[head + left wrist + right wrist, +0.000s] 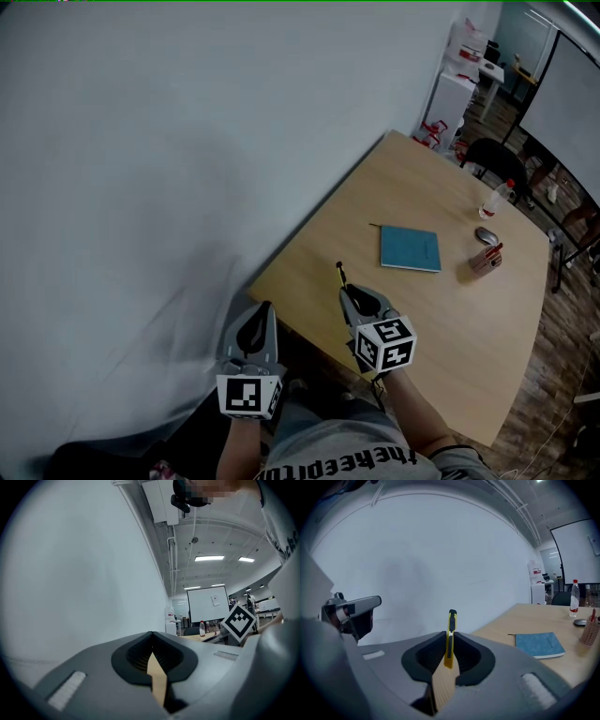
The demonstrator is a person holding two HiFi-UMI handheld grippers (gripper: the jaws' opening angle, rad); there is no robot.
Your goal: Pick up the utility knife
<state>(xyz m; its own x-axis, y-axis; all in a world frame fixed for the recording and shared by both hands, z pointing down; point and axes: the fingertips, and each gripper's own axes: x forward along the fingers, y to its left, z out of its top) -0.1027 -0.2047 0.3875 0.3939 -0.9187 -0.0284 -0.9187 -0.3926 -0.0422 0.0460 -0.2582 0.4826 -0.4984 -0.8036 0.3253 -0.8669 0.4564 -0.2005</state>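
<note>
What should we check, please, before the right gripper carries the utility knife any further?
1. Utility knife clamped between the jaws of the right gripper: ok.
2. Knife lifted clear of the table: ok.
3. Blade retracted: cannot tell; no blade shows at the black tip.
4. Left gripper shut, empty and apart from the knife: ok.
5. Blue notebook lies flat, well away from the knife: ok.

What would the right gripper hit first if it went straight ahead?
Probably the white wall: the right gripper, shut on the utility knife, aims just left of the wooden table edge, though depth is unclear.
</note>
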